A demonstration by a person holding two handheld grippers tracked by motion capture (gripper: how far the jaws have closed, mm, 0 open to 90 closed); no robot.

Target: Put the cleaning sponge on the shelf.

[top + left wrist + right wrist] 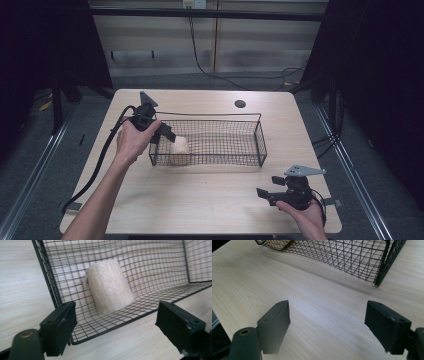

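**Loofah Piece Lies in Wire Basket as Jaws Stand Wide**

While a person's left hand (131, 142) holds the left hand-held gripper (165, 134) at the near-left corner of a black wire basket (260, 135), the jaws stand wide with nothing between them. Just ahead of that hand-held gripper, a pale, rough-textured loofah piece (108, 287) lies inside the basket, leaning against the mesh wall at the end nearest the jaws. Seen from the left gripper view, the loofah piece sits just beyond the jaw tips, past the basket's lower rim, clear of both pads.

Well apart from the basket, the right hand-held gripper (265, 195) rests low over the pale wood worktop (210, 200), held in the person's right hand (302, 212). Its jaws are also spread wide and hold nothing; bare worktop lies between them, with the basket's corner farther ahead of them. A black cable (97, 165) trails from the left hand-held gripper, back along the forearm and off the worktop's edge.
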